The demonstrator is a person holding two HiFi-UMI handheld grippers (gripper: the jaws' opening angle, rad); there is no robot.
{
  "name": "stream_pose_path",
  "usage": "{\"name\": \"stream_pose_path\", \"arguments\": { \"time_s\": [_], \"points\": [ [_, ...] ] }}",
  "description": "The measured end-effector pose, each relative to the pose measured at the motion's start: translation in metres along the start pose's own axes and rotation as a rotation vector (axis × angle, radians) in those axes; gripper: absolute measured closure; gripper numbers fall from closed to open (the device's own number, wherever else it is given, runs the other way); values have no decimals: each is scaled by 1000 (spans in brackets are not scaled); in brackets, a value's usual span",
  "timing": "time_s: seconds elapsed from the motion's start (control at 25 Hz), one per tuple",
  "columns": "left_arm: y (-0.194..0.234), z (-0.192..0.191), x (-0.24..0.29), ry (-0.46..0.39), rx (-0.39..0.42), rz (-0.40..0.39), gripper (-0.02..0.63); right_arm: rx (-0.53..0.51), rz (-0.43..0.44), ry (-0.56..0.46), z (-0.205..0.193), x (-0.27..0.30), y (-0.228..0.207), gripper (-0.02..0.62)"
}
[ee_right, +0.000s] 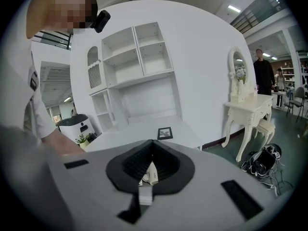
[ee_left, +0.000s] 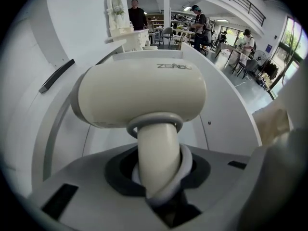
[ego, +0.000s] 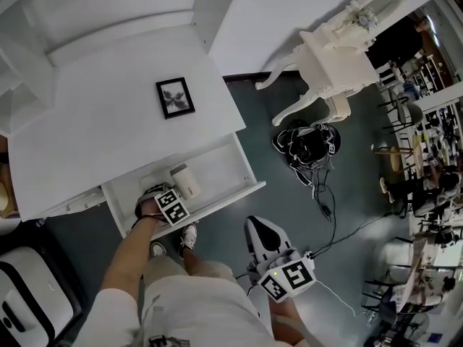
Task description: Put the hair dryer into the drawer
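A cream hair dryer (ego: 187, 181) lies inside the open white drawer (ego: 230, 166) under the desk top. In the left gripper view its body (ee_left: 139, 95) fills the middle, and its handle with a grey ring runs down between my jaws. My left gripper (ego: 155, 193) (ee_left: 159, 179) reaches steeply down into the drawer and is shut on that handle. My right gripper (ego: 261, 231) (ee_right: 146, 179) hangs apart over the floor, in front of the drawer's right end. Its jaws stand together with nothing in them.
A small black picture frame (ego: 175, 97) lies on the white desk top (ego: 108, 121). A white dressing table (ego: 334, 58) stands at the back right, with a black bundle of cables (ego: 309, 143) on the floor before it. A white machine (ego: 29, 298) sits at lower left.
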State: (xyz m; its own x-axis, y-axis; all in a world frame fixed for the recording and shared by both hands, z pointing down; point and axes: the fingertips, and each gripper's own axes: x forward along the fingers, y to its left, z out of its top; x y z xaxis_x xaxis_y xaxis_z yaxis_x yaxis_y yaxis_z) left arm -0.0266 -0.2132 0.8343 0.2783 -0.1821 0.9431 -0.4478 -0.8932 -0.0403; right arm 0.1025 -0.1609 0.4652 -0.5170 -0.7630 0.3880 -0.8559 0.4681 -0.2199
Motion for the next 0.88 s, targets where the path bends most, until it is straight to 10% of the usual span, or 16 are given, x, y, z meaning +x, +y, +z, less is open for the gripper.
{"name": "stream_pose_path", "arguments": {
  "time_s": [0.88],
  "points": [
    [5,-6,21,149,56,-75,475,24,-39,-12,3,-2,-15,586]
  ]
}}
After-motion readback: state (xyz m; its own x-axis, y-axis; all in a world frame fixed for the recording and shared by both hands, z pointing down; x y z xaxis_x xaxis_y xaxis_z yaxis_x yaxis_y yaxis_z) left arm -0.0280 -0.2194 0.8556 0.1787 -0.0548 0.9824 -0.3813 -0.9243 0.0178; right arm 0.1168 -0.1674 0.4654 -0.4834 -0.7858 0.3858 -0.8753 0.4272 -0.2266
